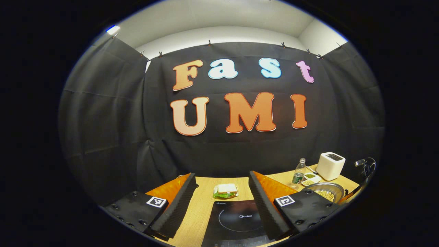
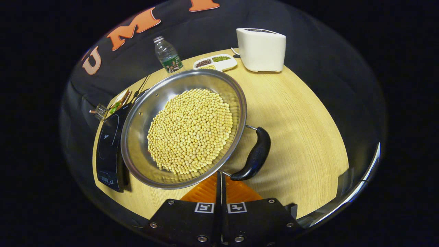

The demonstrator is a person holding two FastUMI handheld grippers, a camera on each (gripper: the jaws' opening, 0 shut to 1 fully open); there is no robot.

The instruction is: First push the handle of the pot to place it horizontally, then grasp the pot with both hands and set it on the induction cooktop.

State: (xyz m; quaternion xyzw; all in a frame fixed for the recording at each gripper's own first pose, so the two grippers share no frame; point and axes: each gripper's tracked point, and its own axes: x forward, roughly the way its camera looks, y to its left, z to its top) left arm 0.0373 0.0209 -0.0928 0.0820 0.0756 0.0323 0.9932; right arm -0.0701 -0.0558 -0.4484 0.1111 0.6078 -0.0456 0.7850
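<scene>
The round stainless-steel pot (image 2: 185,128), filled with yellow soybeans (image 2: 190,130), sits on the light wooden worktop (image 2: 301,116), just beside the black induction cooktop (image 2: 109,151) and overlapping its edge in the right gripper view. The pot's black curved handle (image 2: 253,156) sticks out on the side away from the cooktop. The right gripper (image 2: 221,183) hovers close to the pot's near rim, its jaws pressed together with nothing between them. The left gripper (image 1: 223,199) is held above the cooktop (image 1: 240,219) with jaws wide apart and empty. Farther back stand a white toaster (image 2: 262,49), a clear plastic bottle (image 2: 167,55), a white divided dish of beans (image 2: 216,62) and a sandwich with lettuce (image 1: 225,190).
</scene>
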